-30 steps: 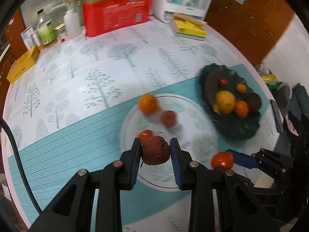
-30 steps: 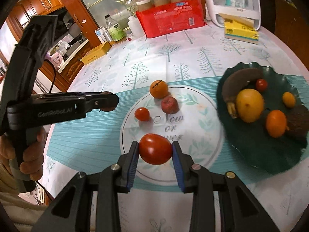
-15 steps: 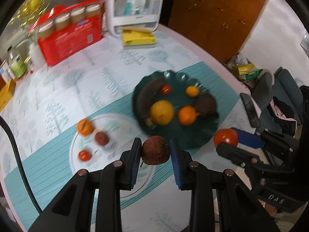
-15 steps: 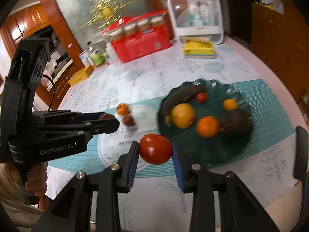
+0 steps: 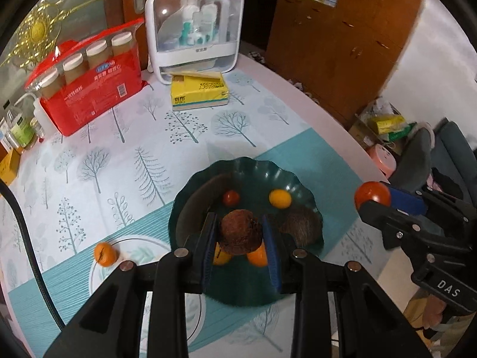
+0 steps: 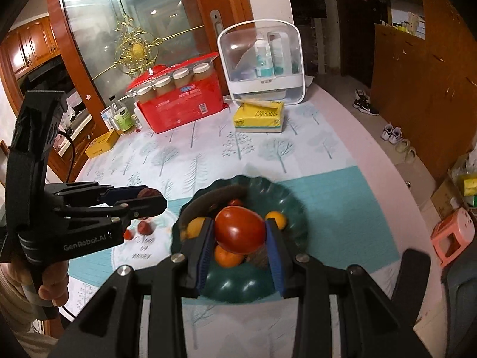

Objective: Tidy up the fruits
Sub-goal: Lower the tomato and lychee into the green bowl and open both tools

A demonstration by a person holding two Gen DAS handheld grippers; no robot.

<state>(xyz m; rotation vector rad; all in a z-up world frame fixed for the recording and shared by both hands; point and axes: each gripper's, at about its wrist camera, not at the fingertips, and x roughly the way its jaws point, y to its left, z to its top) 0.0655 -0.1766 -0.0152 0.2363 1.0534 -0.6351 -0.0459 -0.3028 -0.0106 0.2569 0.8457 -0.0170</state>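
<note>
My left gripper [image 5: 240, 234] is shut on a brown wrinkled fruit [image 5: 240, 231] and holds it above the dark green scalloped plate [image 5: 310, 200]. That plate holds a small red tomato [image 5: 231, 197], a small yellow fruit [image 5: 280, 198], a dark banana [image 5: 196, 203], a brown rough fruit [image 5: 298, 223] and orange fruits. My right gripper [image 6: 240, 238] is shut on a red tomato [image 6: 240, 228] above the same plate [image 6: 286, 197]. The white plate [image 5: 134, 247] to the left has an orange [image 5: 105, 254] at its rim.
A red pack of jars [image 5: 89, 89], a white clear-lidded box [image 5: 196, 29] and a yellow tissue pack [image 5: 199, 91] stand at the table's far side. Bottles and a yellow box sit far left. The table edge curves down the right side.
Both grippers have moved right from over the white plate to over the green plate, each keeping its fruit.
</note>
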